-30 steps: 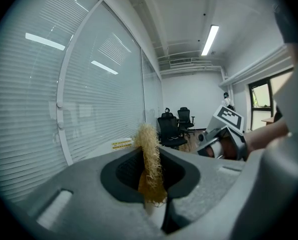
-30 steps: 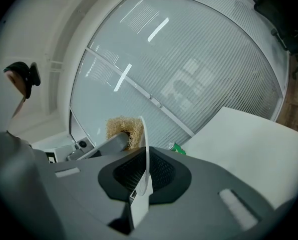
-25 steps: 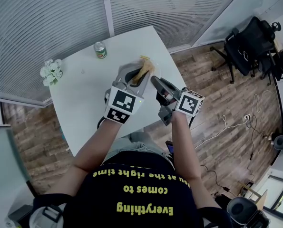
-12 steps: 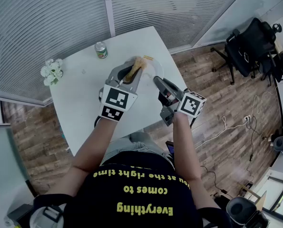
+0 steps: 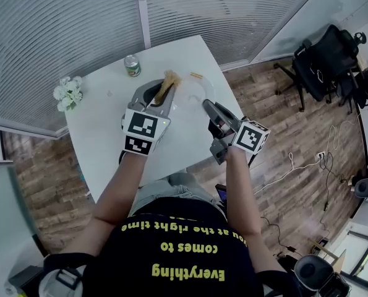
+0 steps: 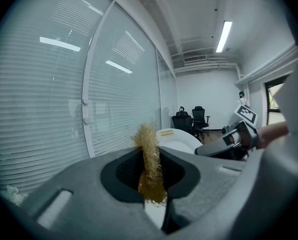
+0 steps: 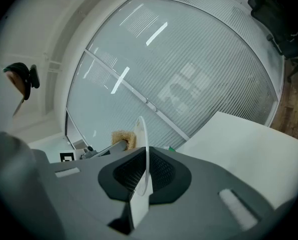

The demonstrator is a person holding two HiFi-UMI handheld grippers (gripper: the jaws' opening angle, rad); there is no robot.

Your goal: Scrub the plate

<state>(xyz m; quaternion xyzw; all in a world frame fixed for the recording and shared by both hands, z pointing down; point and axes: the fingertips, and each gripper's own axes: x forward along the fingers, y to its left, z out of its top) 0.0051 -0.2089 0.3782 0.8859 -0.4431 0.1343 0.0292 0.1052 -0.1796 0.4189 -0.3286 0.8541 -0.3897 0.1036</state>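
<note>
Currently, the left gripper [image 5: 159,96] is clamped on a golden, fibrous scrubber [image 5: 169,81]. In the left gripper view, its jaws pinch the lower half of the scrubber [image 6: 150,164] and the frayed upper end stands free above them.

The right gripper [image 5: 206,106] is closed on the rim of a white plate [image 5: 196,90]. In the right gripper view, the plate [image 7: 143,154] is seen edge-on between the pressed jaws and stands upright.

The plate is held off the white table [image 5: 103,122], over the part near its far right edge, with the two grippers on opposite sides. The scrubber [image 7: 122,138] lies against or just beside the plate face turned toward the left gripper; contact cannot be confirmed. A yellow label [image 5: 196,75] shows at the plate's far rim.

A green can [image 5: 132,65] stands at the table's far edge. A bunch of white flowers [image 5: 67,91] sits at its left corner. Black office chairs [image 5: 323,57] stand on the wood floor, well apart from the table.
</note>
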